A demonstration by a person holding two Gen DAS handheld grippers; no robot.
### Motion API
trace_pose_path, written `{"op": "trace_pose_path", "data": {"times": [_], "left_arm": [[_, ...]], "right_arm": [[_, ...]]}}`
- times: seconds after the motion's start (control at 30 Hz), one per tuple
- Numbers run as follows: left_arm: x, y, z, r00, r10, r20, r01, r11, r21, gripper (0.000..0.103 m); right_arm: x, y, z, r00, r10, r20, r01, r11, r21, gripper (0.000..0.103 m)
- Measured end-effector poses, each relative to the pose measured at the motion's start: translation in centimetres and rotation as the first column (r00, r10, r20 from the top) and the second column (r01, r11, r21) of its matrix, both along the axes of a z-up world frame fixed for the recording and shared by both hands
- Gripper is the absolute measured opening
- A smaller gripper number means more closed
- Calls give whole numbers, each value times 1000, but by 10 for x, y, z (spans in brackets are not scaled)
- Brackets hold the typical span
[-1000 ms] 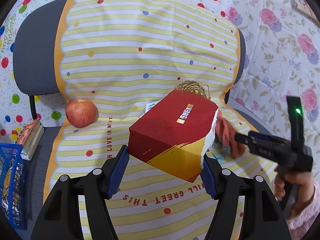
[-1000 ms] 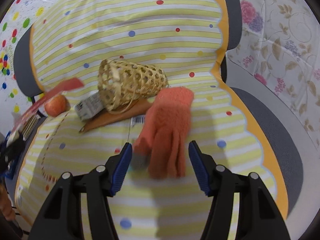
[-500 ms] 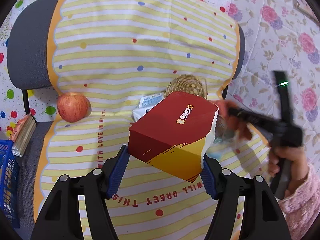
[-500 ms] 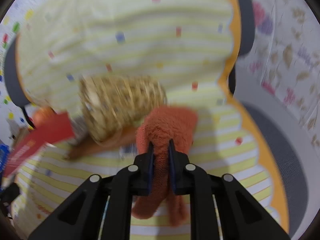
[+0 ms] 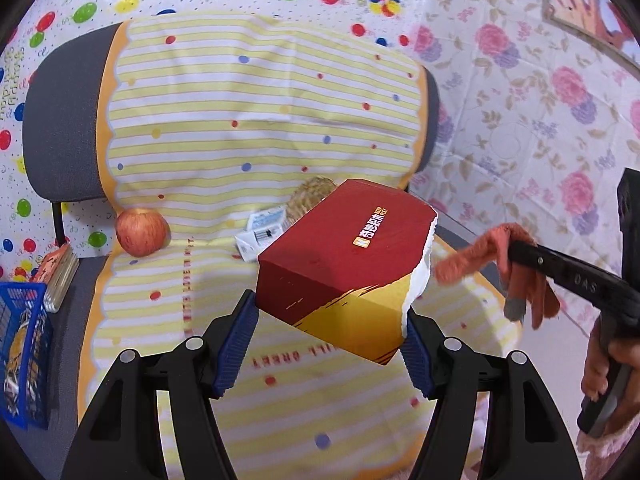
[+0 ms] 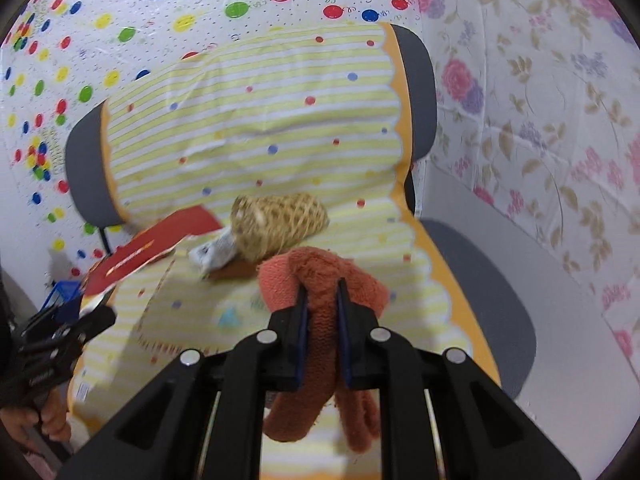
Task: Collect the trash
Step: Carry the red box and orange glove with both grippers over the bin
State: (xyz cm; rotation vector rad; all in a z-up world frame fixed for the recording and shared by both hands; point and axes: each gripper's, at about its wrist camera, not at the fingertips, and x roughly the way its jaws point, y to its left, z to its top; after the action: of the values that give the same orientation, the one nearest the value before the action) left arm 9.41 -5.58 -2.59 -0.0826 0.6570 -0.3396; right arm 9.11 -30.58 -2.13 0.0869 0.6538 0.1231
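Note:
My left gripper (image 5: 326,326) is shut on a torn red and yellow cardboard box (image 5: 344,264) and holds it above the chair seat; the box also shows in the right wrist view (image 6: 148,248). My right gripper (image 6: 322,308) is shut on an orange knit glove (image 6: 320,320) and holds it lifted off the seat. The glove also shows in the left wrist view (image 5: 500,264), hanging from the right gripper at the right. A crumpled white wrapper (image 5: 262,232) lies on the seat behind the box.
A chair with a yellow striped cover (image 5: 260,120) holds a red apple (image 5: 141,232), a woven basket on its side (image 6: 280,224) and a brown flat piece (image 6: 236,270). A blue crate (image 5: 20,356) and a book (image 5: 58,276) stand at the left.
My right gripper closed on the orange glove and lifted it off the seat. Both grippers drew back from the chair, the left one still holding the box.

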Motion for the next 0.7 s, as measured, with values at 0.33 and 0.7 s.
{"op": "trace_pose_path", "data": {"times": [0.33, 0.7], "left_arm": [[-53, -15, -12, 998, -56, -37, 56, 998, -8, 67], [-104, -70, -23, 976, -214, -36, 215, 976, 20, 67]], "right_arm": [[-73, -8, -15, 998, -45, -34, 46, 998, 35, 13], [-139, -35, -19, 986, -157, -59, 157, 988, 5, 14]]}}
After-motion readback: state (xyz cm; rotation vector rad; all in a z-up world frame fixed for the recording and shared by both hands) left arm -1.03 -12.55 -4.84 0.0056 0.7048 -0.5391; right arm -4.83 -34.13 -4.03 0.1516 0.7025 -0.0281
